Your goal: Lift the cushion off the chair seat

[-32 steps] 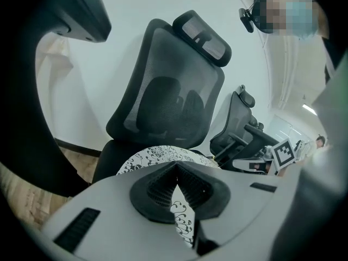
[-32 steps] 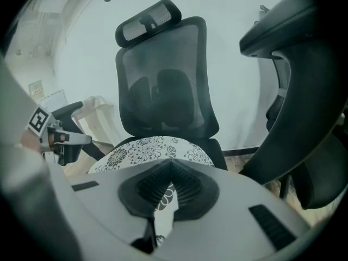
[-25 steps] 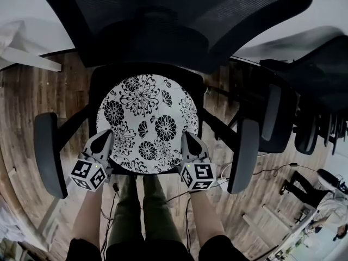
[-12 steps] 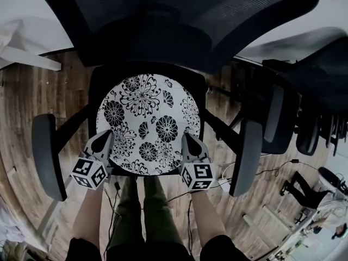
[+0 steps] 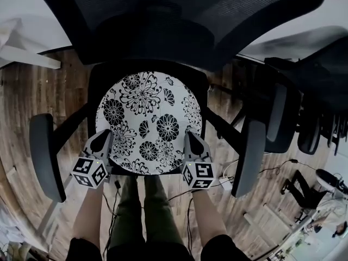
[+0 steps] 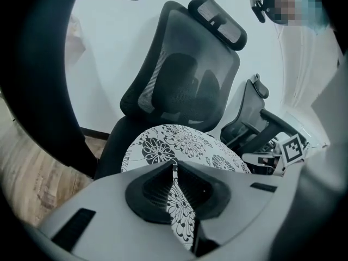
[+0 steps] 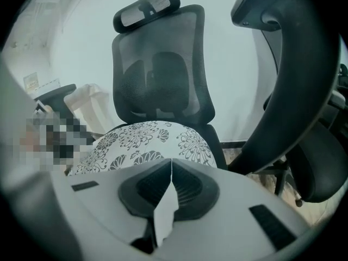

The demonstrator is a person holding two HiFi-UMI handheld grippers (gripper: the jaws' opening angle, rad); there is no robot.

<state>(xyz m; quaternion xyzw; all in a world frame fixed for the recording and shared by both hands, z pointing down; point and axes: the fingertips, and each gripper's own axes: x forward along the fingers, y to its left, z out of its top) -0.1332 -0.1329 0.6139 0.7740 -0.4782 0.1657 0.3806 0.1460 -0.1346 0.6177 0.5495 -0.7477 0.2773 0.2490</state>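
A round white cushion [image 5: 148, 121] printed with black flowers lies over the black chair seat [image 5: 95, 83]. My left gripper [image 5: 109, 138] is shut on the cushion's near left edge, and my right gripper [image 5: 189, 140] is shut on its near right edge. In the left gripper view the flowered fabric runs pinched between the closed jaws of the left gripper [image 6: 174, 166], with the cushion [image 6: 179, 143] spreading beyond. In the right gripper view a white fold of the cushion [image 7: 147, 140] sits clamped in the right gripper [image 7: 172, 163].
The chair's mesh backrest [image 5: 163, 20] rises behind the cushion, and its armrests [image 5: 46, 156] [image 5: 247, 154] flank my grippers. More office chairs [image 5: 304, 113] stand at the right. Cables [image 5: 261, 173] lie on the wooden floor. The person's legs [image 5: 144, 211] stand close to the seat's front.
Both grippers have sunk a little, each still clamped on the cushion's near edge. The cushion keeps its place over the seat.
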